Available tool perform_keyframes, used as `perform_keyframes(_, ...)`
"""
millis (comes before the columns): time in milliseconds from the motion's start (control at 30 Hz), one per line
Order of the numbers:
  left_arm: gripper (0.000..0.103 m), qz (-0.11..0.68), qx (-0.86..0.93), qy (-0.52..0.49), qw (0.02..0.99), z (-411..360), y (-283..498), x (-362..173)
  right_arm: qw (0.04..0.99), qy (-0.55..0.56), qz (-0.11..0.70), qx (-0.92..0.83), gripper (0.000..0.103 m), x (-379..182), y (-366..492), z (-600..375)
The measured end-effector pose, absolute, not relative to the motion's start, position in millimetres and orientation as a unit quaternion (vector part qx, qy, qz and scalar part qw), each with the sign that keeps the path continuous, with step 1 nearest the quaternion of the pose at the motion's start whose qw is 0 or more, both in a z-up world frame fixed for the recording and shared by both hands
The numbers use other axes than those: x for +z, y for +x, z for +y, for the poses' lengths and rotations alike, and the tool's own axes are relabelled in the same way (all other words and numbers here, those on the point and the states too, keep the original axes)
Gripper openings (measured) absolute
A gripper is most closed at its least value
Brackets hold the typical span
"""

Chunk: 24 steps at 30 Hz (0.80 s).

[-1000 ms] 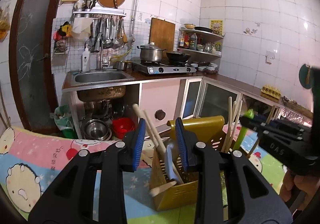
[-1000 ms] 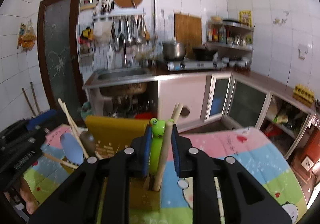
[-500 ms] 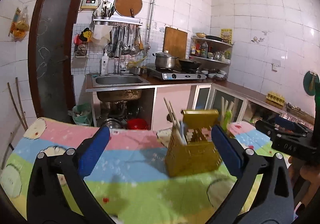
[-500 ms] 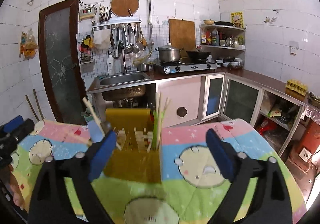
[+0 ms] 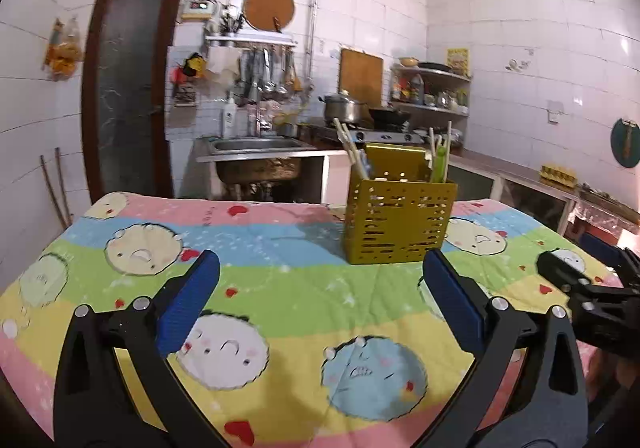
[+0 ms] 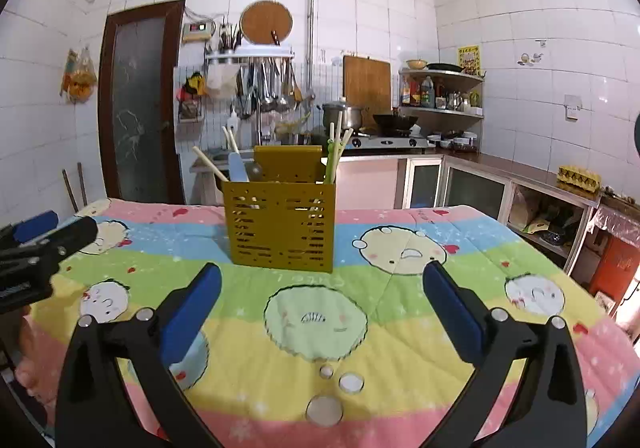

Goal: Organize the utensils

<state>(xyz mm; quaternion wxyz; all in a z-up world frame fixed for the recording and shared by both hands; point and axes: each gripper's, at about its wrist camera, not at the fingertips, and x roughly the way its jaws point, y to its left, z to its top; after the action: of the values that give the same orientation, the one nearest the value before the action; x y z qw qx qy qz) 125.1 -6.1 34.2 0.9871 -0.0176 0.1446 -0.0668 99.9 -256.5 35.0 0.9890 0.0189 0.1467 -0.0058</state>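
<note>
A table covered by a quilted cloth in pink, blue, green and yellow stripes with round cartoon faces (image 5: 280,280) fills the lower part of both views. On it, toward the far side, stands a tall mustard-yellow perforated metal utensil holder (image 5: 400,222), upright, and it serves as the landmark here.

The left gripper (image 5: 318,288), black with blue pads, hangs on the near side of the holder, well apart from it, its jaws spread wide with only cloth showing between them. The right gripper (image 6: 320,290), of the same make, also sits on the near side of the holder, apart from it; its jaws are opening and nothing lies between them.

Inside the holder, pale wooden chopsticks (image 6: 208,166) lean out of the left compartment beside a light blue spatula-like utensil (image 6: 237,167). In the right compartment stand more pale chopsticks (image 6: 340,136) and a green utensil with a frog-shaped top (image 6: 332,156).

Behind the holder, past the table's far edge, are a steel sink (image 5: 256,146) and a lidded steel pot (image 5: 340,108).
</note>
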Motion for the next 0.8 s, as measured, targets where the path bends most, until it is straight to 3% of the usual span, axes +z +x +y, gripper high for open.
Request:
perform_keyframes(200, 0.098, 0.104, -0.058, 0.005, 0.993, -14, 105, 18, 0.992, 0.026, 0.119, -0.013, 0.098, 21, 80, -262)
perform_keyframes(800, 0.098, 0.113, -0.056, 0.000, 0.992, -14, 103, 8, 0.993, 0.002, 0.119, -0.019, 0.098, 9, 73, -255)
